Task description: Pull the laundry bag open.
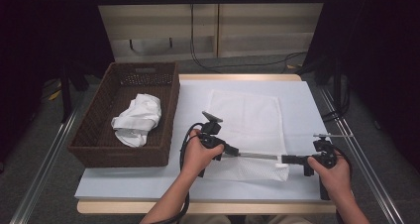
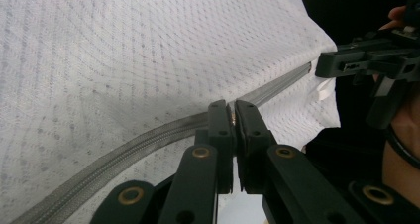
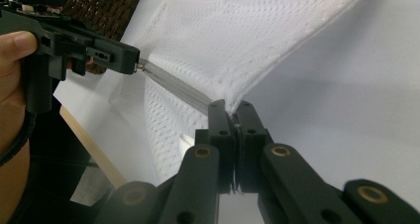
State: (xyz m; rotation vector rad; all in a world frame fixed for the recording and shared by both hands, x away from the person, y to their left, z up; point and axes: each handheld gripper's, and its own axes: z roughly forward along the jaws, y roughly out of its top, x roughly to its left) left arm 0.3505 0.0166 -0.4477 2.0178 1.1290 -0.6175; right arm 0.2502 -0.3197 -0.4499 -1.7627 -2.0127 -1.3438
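Observation:
A white mesh bag lies flat on the white table, with its grey zipper stretched along the near edge. My left gripper is shut on the zipper's small metal pull, at the left end of the taut zipper. My right gripper is shut on the bag's corner where the zipper ends. The two grippers face each other along the zipper. In the left gripper view the right gripper shows at the far end, and in the right gripper view the left gripper shows likewise.
A dark woven basket stands at the table's left with a crumpled white cloth inside. Metal rails run along both sides of the table. Cables lie on the floor behind the table.

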